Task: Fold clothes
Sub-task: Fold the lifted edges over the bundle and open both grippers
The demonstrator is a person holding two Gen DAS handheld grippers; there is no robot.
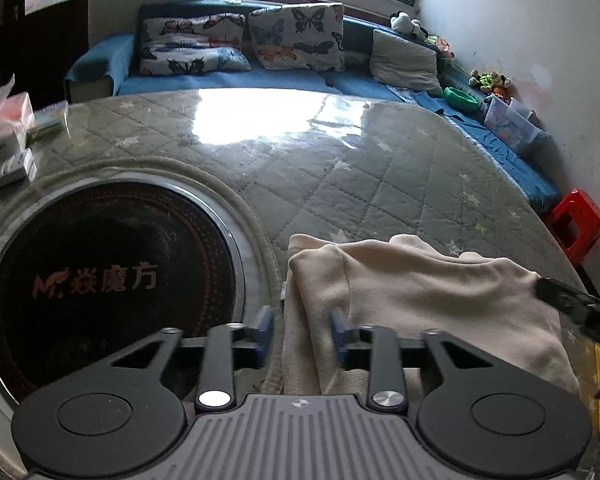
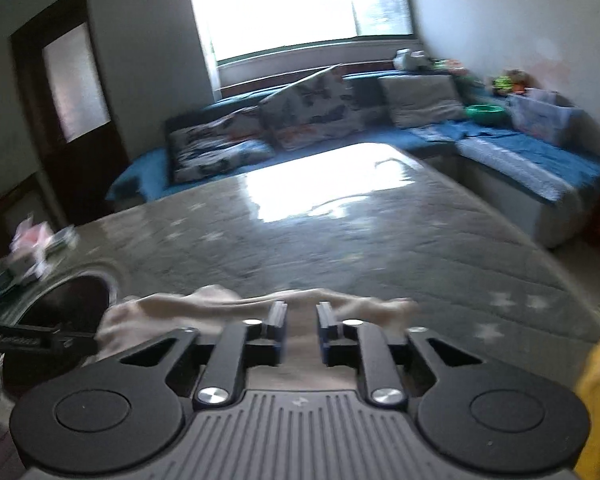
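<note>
Both grippers, left (image 1: 302, 330) and right (image 2: 302, 330), stood with jaws slightly apart over the near edge of the cream garment (image 1: 420, 300), which lay on the quilted table (image 1: 340, 168), beside the dark round burner (image 1: 100, 280), sofa (image 1: 260, 76) beyond.

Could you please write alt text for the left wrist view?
The left gripper, jaws apart, straddles the edge of a cream garment lying on a quilted grey table. A round black heater plate sits to the left, a blue sofa behind.
</note>
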